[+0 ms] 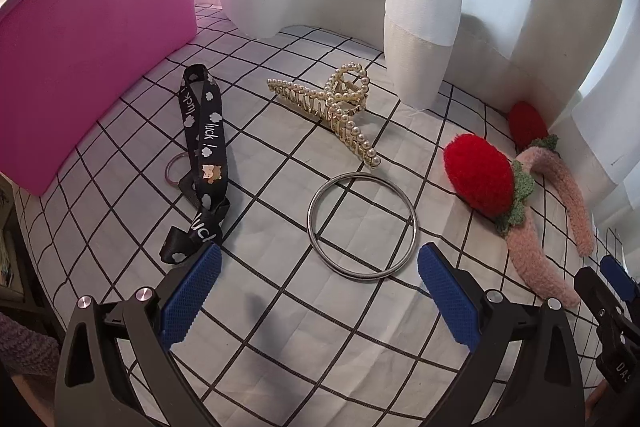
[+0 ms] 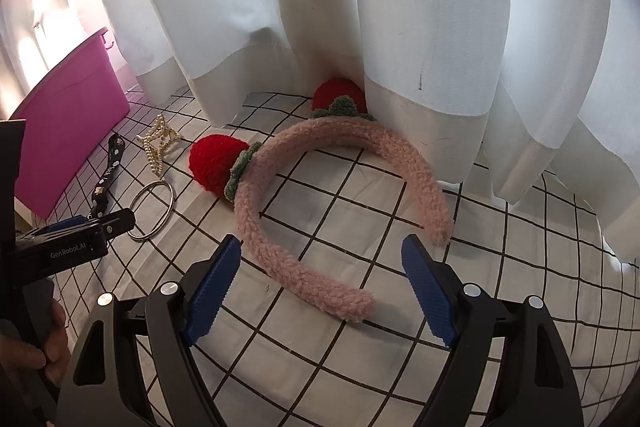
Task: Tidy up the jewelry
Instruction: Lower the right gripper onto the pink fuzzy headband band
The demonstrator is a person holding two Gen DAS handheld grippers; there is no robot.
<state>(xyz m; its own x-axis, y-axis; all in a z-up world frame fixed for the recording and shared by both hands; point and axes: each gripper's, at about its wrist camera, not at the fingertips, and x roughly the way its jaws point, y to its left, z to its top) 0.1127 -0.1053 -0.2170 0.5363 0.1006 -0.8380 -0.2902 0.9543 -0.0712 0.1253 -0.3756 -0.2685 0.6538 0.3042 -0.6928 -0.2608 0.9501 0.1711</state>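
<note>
In the left wrist view my left gripper (image 1: 320,267) is open and empty, just short of a silver bangle (image 1: 320,243) lying flat on the checked cloth (image 1: 280,327). Beyond it lie a pearl hair claw (image 1: 332,111), a black "luck" strap (image 1: 206,155) and a small pink ring (image 1: 173,169). In the right wrist view my right gripper (image 2: 320,263) is open and empty over the near end of a pink fuzzy headband (image 2: 304,275) with two red strawberries (image 2: 214,163). The headband also shows in the left wrist view (image 1: 536,251).
A pink plastic bin (image 1: 80,47) stands at the left on the cloth. White curtains (image 2: 420,27) hang along the back and right, touching the far strawberry (image 2: 338,91). The left gripper shows at the left edge of the right wrist view (image 2: 80,231).
</note>
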